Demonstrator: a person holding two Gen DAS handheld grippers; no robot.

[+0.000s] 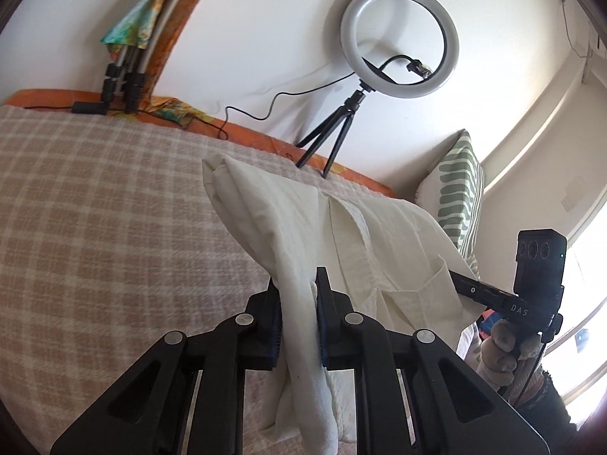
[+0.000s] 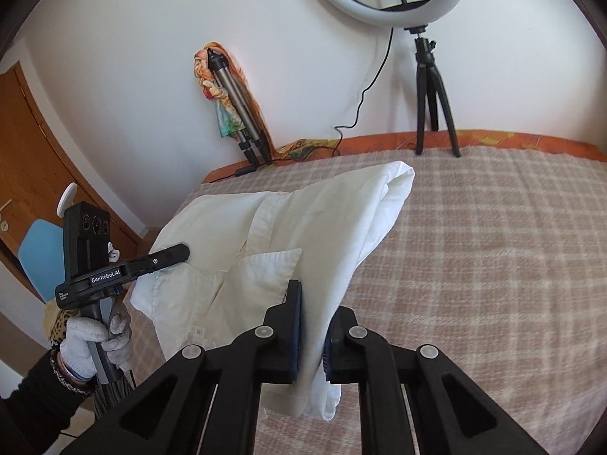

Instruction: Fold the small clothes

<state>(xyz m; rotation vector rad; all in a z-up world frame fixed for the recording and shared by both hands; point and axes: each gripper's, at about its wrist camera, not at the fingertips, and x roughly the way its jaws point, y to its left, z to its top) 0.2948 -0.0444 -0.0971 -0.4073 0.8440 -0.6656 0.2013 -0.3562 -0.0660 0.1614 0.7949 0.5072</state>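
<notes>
Checked beige-and-cream blanket (image 1: pixel 114 208), spread flat over the bed to give a broad, soft folding surface; an orange edge shows along the wall side. White shirt (image 1: pixel 379 235), a small buttoned garment with a chest pocket, held up off the blanket between the two tools, its far end draped in a peak and its lower folds trailing toward the bed; raised, by the look of it, so the cloth hangs out straight before being laid down for a fold. Ring light on tripod (image 1: pixel 398 38), standing at the bed's far edge against the wall, lamp facing the work area. Green-patterned pillow (image 1: pixel 459 197), propped at the head end, clear of the work. Left gripper (image 1: pixel 297 303), jaws nearly closed, pinching a bunched fold of shirt. Right gripper (image 2: pixel 313 326), likewise nearly closed on a gathered edge near the pocket. Gloved hand (image 2: pixel 95 341), wrapped round the left tool's handle.
</notes>
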